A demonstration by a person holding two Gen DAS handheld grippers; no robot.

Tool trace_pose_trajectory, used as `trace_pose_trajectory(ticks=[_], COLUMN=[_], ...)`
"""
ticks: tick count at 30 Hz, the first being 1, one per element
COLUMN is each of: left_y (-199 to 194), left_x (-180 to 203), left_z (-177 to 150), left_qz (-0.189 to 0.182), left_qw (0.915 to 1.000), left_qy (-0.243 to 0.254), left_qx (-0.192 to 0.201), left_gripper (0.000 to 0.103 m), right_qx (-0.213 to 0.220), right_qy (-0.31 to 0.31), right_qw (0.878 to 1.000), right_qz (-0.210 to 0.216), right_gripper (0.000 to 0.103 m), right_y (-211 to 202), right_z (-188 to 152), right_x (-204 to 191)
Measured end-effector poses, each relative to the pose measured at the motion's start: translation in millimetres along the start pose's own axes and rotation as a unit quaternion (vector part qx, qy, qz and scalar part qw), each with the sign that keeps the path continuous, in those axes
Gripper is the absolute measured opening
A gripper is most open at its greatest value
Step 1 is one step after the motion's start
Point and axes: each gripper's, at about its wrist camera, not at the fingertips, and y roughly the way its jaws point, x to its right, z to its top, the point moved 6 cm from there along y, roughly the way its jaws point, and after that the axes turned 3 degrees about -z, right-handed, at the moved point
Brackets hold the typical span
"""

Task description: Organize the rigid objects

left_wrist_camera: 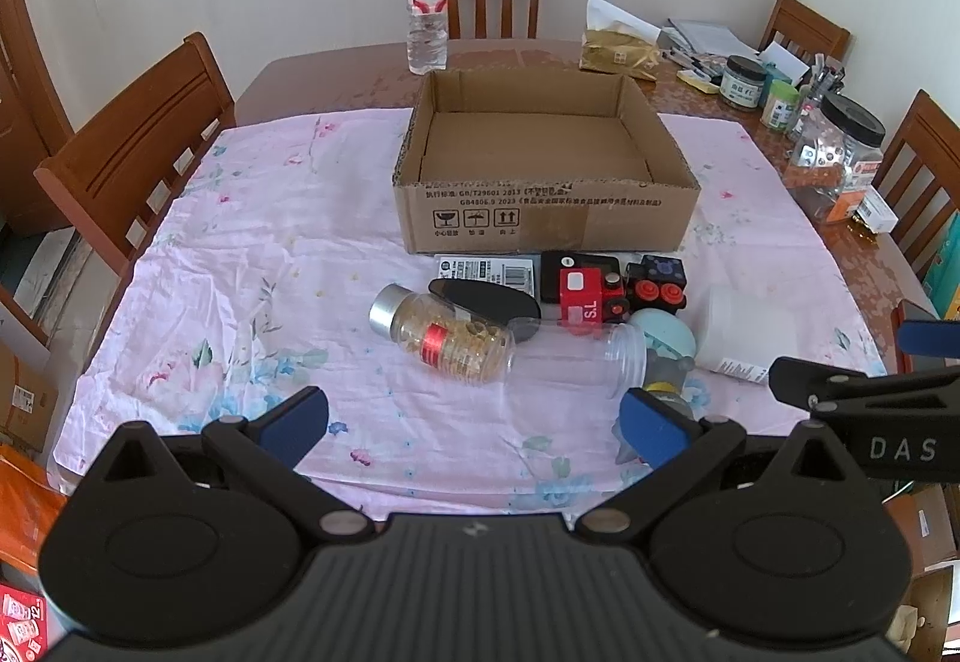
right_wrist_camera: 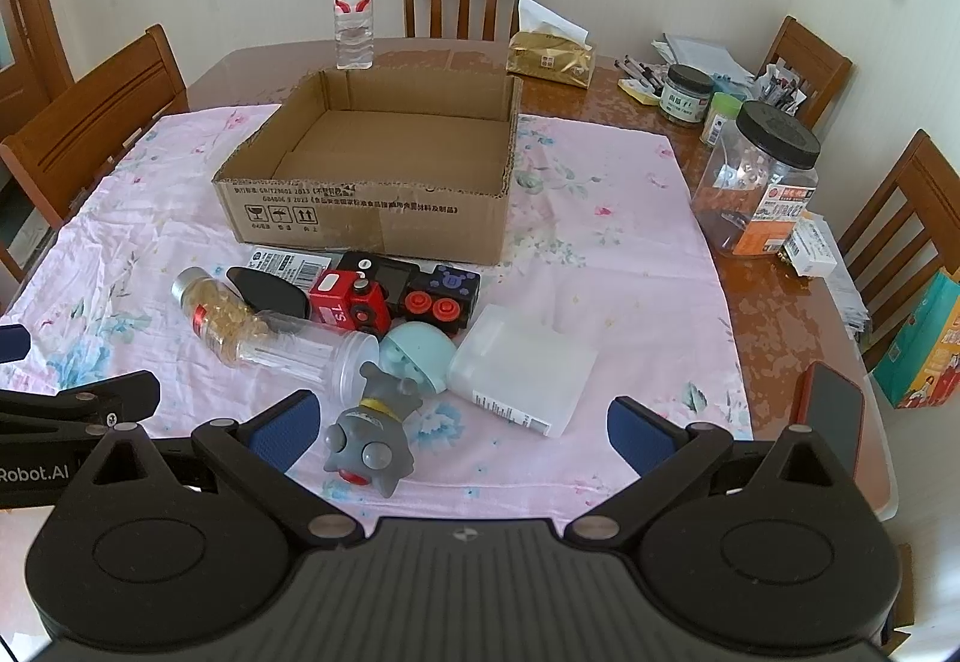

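- Between the blue pads of the left claw (left_wrist_camera: 474,425) lies only flowered cloth; its jaws stand wide and hold nothing
- Likewise the right claw (right_wrist_camera: 462,425) is spread wide and empty, with the grey toy figure (right_wrist_camera: 371,437) lying just ahead of its left pad, not gripped
- Just beyond, the things to be sorted sit bunched together on the surface (right_wrist_camera: 780,296): a capsule bottle (left_wrist_camera: 444,335) on its side, a clear empty jar (left_wrist_camera: 576,359) on its side next to it, a pale blue dome-shaped piece (right_wrist_camera: 417,356), and a frosted white container (right_wrist_camera: 522,368) lying flat
- Behind those, close to the box front, are a red toy train (right_wrist_camera: 351,302), a black block with red wheels (right_wrist_camera: 441,299), a black oval object (right_wrist_camera: 267,290) and a flat barcoded packet (right_wrist_camera: 288,263)
- Farther out, the cardboard box (left_wrist_camera: 540,221) stands open and shows a bare floor
- Judged from this, the tidying has not begun: nothing is in the box, every item is left to move, and the toy figure looks the handiest first pick
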Motion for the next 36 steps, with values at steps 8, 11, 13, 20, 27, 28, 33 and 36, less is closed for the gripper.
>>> trace_pose_trajectory(ticks=[8, 11, 13, 20, 27, 28, 33, 36], left_y=[-1, -1, -1, 0, 7, 8, 16, 20], left_x=[0, 0, -1, -1, 1, 0, -4, -8], left_z=[0, 0, 0, -1, -8, -9, -15, -20], left_qz=[-0.001, -0.001, -0.001, -0.006, -0.034, -0.035, -0.035, -0.029], left_qw=[1.0000, 1.0000, 1.0000, 0.9998, 0.9988, 0.9987, 0.9985, 0.9986], left_qy=[0.002, 0.003, 0.003, 0.005, 0.009, 0.009, 0.006, 0.006], left_qx=[0.002, 0.002, 0.004, 0.020, 0.035, 0.036, 0.042, 0.043], left_gripper=[0.103, 0.103, 0.102, 0.102, 0.103, 0.103, 0.103, 0.102], right_qx=[0.003, 0.004, 0.005, 0.009, 0.022, 0.027, 0.025, 0.016], right_qy=[-0.003, -0.005, -0.007, -0.015, -0.040, -0.045, -0.069, -0.084], right_qw=[1.000, 1.000, 1.000, 1.000, 0.999, 0.998, 0.997, 0.996], right_qz=[-0.002, -0.003, -0.003, 0.005, 0.019, 0.022, 0.030, 0.027], right_gripper=[0.103, 0.103, 0.103, 0.103, 0.103, 0.103, 0.103, 0.103], right_y=[-2, -2, -2, 0, 6, 8, 21, 32], right_z=[1, 1, 0, 2, -2, -3, -16, -25], right_x=[0, 0, -1, -2, -3, -2, 2, 5])
